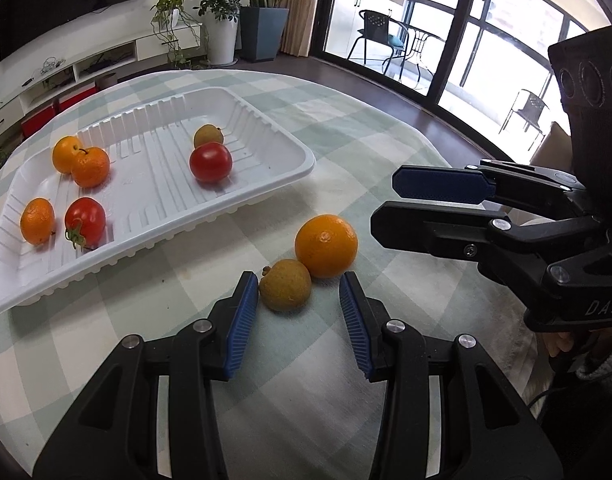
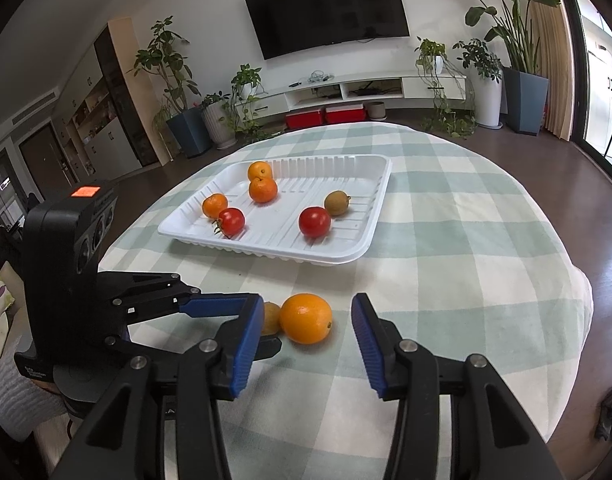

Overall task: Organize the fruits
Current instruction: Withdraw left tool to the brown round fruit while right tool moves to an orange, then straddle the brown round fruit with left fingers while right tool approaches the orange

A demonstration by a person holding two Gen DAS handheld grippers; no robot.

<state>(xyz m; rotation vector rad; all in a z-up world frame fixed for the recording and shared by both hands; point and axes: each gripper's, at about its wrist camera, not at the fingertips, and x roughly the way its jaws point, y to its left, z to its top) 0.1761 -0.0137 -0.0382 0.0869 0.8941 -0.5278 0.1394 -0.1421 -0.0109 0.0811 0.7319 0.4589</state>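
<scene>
Fruits are split between a white tray (image 2: pixel 370 236) and the checked tablecloth (image 2: pixel 466 280). In the right wrist view the tray lies in the middle of the frame and holds three small oranges (image 2: pixel 262 190) at its upper left, a stemmed tomato (image 2: pixel 231 221) just below them, a second tomato (image 2: pixel 314 221) toward the right, and a brownish-green fruit (image 2: pixel 337 203) touching that tomato's upper right. Outside the tray, in the lower centre of the frame, a large orange (image 2: pixel 306 318) sits on the cloth, touching a second brownish-green fruit (image 1: pixel 285 285) on its left.

In the left wrist view, the left gripper (image 1: pixel 299 312) has its fingers apart on either side of this brownish-green fruit; the left pad (image 1: pixel 241 320) is at or just beside its skin, the right pad well clear. The right gripper (image 2: pixel 308 340) hangs with fingers apart around the large orange, touching nothing. In the left wrist view it enters from the right edge.
</scene>
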